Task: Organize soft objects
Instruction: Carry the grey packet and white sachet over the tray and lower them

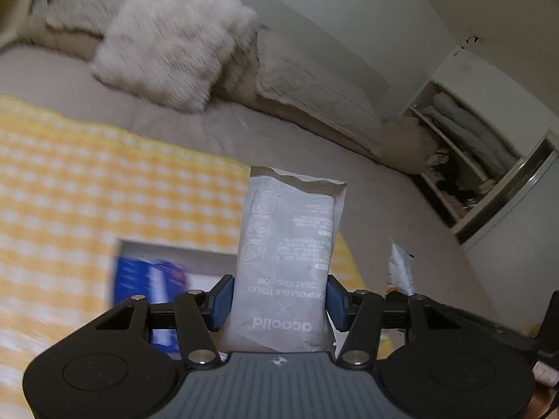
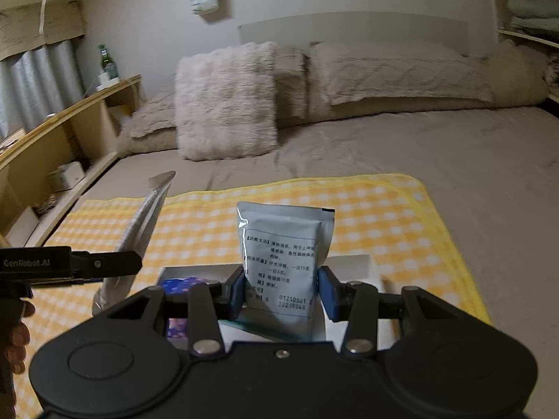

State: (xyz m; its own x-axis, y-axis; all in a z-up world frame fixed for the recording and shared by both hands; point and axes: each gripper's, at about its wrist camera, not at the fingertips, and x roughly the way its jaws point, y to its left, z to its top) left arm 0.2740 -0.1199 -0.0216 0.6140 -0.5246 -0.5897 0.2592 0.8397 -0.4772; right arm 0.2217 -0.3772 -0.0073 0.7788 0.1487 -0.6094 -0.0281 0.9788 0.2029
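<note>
My left gripper [image 1: 279, 300] is shut on a grey soft pack printed "disposable toilet seat cushion" [image 1: 290, 237] and holds it upright above the bed. In the right wrist view the same pack [image 2: 139, 230] shows edge-on at the left, in the left gripper's fingers [image 2: 115, 267]. My right gripper [image 2: 281, 291] is shut on a pale blue medicine sachet [image 2: 284, 244] with printed text, held upright. Below both lies a white box [image 2: 353, 265] with a blue patterned packet [image 2: 181, 286] in it; the box also shows in the left wrist view [image 1: 174, 255].
A yellow checked cloth [image 2: 384, 216] covers the near part of the grey bed [image 2: 471, 160]. A fluffy cushion [image 2: 227, 101] and pillows [image 2: 394, 70] lie at the headboard. A wooden shelf [image 2: 70, 115] runs along the left; an open cupboard [image 1: 464, 153] stands to the right.
</note>
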